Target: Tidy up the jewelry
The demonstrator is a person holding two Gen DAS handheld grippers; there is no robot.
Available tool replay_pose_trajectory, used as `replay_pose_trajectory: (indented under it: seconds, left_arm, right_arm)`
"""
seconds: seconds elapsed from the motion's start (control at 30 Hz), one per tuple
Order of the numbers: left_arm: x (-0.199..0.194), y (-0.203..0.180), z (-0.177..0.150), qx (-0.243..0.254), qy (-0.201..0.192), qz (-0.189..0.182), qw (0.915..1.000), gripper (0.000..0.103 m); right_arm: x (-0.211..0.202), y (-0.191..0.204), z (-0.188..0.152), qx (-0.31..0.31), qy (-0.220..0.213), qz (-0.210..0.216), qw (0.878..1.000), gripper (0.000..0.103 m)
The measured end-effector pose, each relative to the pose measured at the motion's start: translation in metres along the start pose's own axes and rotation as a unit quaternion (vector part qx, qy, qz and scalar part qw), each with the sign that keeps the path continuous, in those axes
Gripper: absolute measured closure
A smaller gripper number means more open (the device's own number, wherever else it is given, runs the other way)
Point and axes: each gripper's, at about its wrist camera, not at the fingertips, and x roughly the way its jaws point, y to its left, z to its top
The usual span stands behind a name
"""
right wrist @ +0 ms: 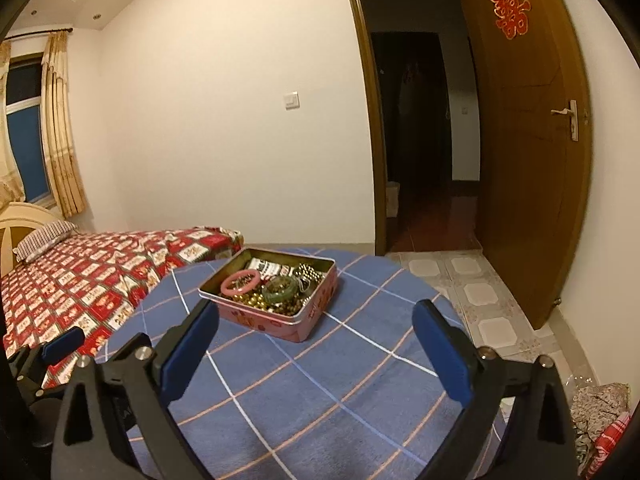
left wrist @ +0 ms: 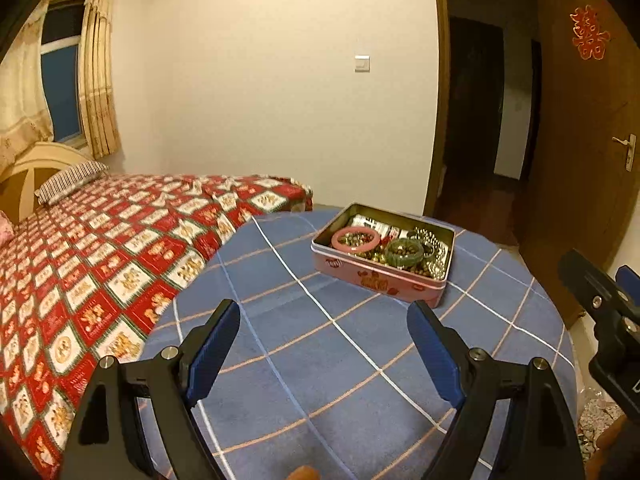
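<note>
One open tin (left wrist: pixel 380 276) of jewelry sits on the counter (left wrist: pixel 320 360), ahead of both grippers, touching neither; left gripper (left wrist: pixel 324 320) and right gripper (right wrist: pixel 316 320) gape empty; inside lie one pink bangle (left wrist: pixel 355 239), one green bangle (left wrist: pixel 405 251), loose beads

Warm, yellowish indoor light fills both views, evenly lighting the pale wall (left wrist: pixel 260 92) at centre. The window (left wrist: pixel 60 80) at upper left is dark blue and gives no daylight. The doorway (right wrist: pixel 416 140) at upper right is deep in shadow. Fisheye distortion bends the door (right wrist: pixel 520 140) and curtain (left wrist: pixel 98 64), and black corners frame each view. Detail is slightly soft, with no strong glare.
</note>
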Motion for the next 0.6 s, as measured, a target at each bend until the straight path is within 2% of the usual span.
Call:
replay_pose_trajectory:
  seconds: [0.37, 0.6]
  left_arm:
    - [-0.045, 0.002, 0.01, 0.016, -0.067, 0.023, 0.9974, 0.017]
    - [-0.071, 0.006, 0.02, 0.005, -0.107, 0.016, 0.9942, 0.013]
  right_arm:
    - [-0.03, 0.007, 0.013, 0.004, -0.036, 0.009, 0.999, 0.0]
    - [-0.048, 0.011, 0.022, 0.002, -0.064, 0.013, 0.998, 0.0]
